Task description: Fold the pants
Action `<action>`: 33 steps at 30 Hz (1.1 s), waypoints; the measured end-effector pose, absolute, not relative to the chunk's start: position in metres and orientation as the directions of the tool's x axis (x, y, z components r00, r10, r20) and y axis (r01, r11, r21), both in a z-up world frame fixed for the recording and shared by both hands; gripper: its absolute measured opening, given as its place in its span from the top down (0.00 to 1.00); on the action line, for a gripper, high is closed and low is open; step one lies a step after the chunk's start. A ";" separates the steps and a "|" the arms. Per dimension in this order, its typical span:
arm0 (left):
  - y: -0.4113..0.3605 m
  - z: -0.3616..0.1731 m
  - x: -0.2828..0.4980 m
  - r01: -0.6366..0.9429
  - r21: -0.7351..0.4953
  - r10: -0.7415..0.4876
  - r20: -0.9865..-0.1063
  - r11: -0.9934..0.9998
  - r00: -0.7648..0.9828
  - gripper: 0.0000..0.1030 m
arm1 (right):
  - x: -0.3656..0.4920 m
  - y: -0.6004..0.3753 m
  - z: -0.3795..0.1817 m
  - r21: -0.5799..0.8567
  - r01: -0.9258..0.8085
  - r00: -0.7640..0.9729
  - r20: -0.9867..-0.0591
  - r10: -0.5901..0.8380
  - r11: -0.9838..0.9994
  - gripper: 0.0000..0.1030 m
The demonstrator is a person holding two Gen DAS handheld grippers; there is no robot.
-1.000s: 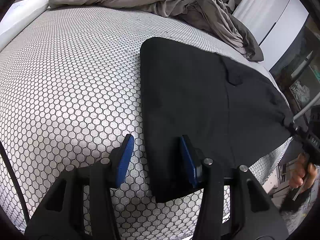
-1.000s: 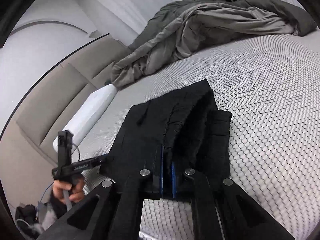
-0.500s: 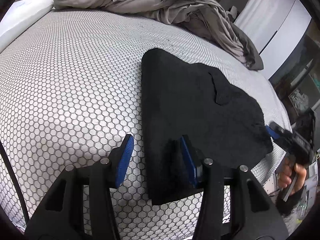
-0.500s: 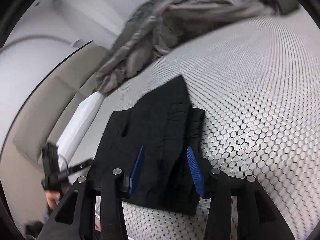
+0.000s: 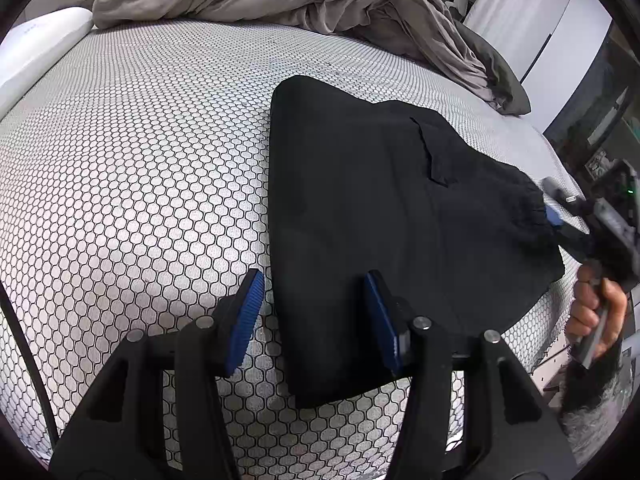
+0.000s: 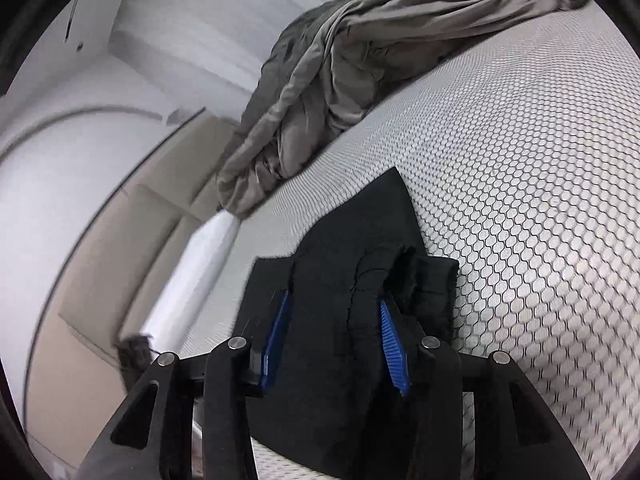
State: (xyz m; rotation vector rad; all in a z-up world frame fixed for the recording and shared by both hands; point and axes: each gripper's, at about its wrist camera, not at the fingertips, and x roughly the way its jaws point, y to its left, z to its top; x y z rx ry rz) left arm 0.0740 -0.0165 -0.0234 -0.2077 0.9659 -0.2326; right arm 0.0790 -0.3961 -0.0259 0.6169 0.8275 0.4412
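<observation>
Black pants point(image 5: 360, 208) lie folded flat on the honeycomb-patterned bed sheet point(image 5: 140, 160). My left gripper point(image 5: 316, 320) hovers over their near left edge; its jaws are opening, with that edge between the blue pads point(image 5: 248, 316), which do not press on it. In the right wrist view, my right gripper point(image 6: 332, 340) sits over the gathered waistband end of the pants point(image 6: 348, 280). Its jaws are closing with the bunched cloth between them, the pads still apart. The left wrist view shows the right gripper point(image 5: 560, 220) at the pants' far right end, held by a hand point(image 5: 596, 308).
A crumpled grey duvet point(image 5: 300, 0) fills the back of the bed. A white pillow point(image 5: 36, 48) lies at the far left, beside a beige headboard point(image 6: 100, 260). The bed's edge runs just right of the pants, with white wardrobe doors point(image 5: 540, 20) beyond.
The right gripper let go of the waistband, its jaws parted, and it moved in over the pants. The pants' right end slackened and bunched. The left gripper stayed put.
</observation>
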 end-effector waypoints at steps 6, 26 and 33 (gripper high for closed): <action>-0.012 -0.026 0.078 0.104 -0.273 -0.285 -0.789 0.956 0.544 0.47 | 0.072 -0.392 -0.001 0.553 -0.158 0.675 -0.544 0.498 0.818 0.94; -0.131 -0.028 0.059 0.500 0.022 -0.322 -0.740 0.866 0.590 0.53 | 0.025 -0.251 -0.029 0.053 -0.446 0.552 -0.769 0.321 0.894 0.70; -0.073 -0.026 0.037 0.492 -0.050 -0.365 -0.735 0.869 0.571 0.51 | -0.002 -0.313 -0.016 0.026 -0.351 0.608 -0.754 0.249 0.936 0.76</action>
